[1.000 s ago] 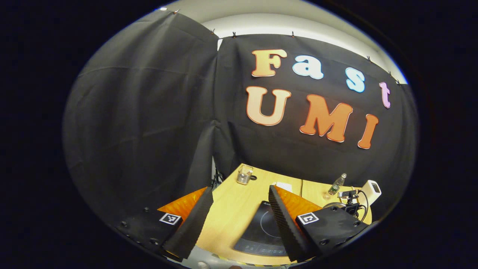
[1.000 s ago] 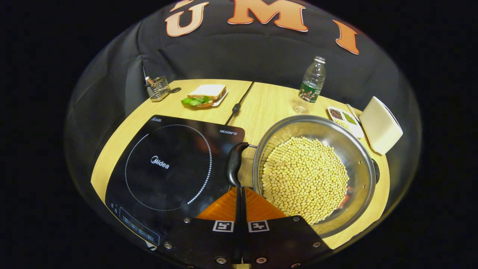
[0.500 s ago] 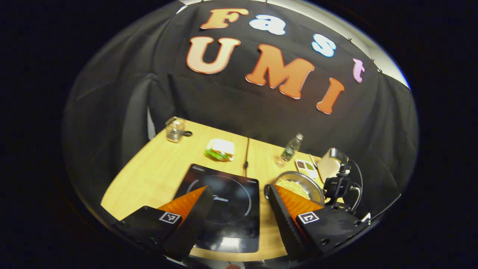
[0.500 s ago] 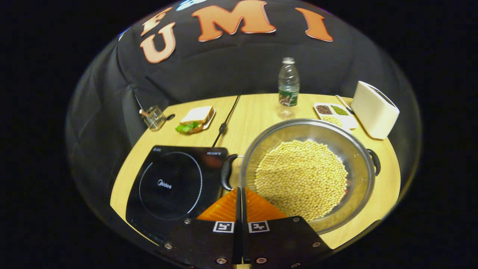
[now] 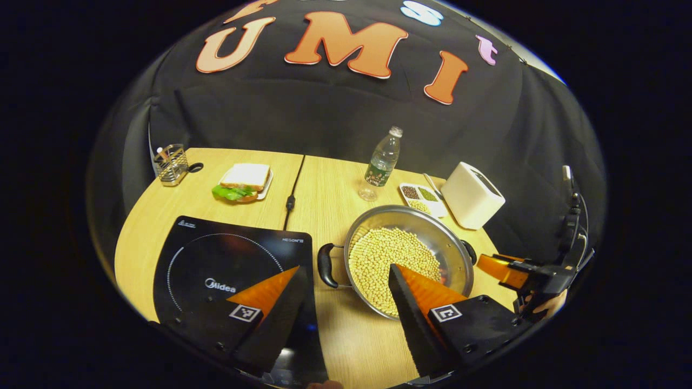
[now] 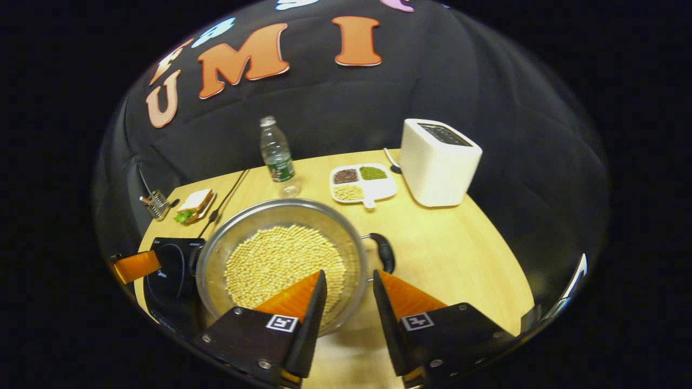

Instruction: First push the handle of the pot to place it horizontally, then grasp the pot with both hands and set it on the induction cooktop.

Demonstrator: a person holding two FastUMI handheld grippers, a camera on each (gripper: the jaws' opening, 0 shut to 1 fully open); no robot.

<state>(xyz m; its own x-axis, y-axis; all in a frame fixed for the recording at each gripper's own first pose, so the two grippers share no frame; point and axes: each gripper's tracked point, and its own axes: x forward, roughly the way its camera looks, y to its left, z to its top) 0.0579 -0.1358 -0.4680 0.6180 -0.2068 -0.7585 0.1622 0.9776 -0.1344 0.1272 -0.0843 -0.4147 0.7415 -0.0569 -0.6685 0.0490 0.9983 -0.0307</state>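
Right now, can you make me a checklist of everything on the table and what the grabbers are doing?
Surface: wooden table, two boards joined.
Job's things: pot full of beans, on the table beside the cooktop, not on it; black handles at both sides.
Clutter: sandwich, bottle, divided dish, toaster, wire holder.
Grippers: left gripper jaws open, hanging over the cooktop's edge and the pot; right gripper jaws open near the pot's right handle. Neither holds anything.
Cables: black cord running along the table's seam.
Surroundings: black cloth wall.
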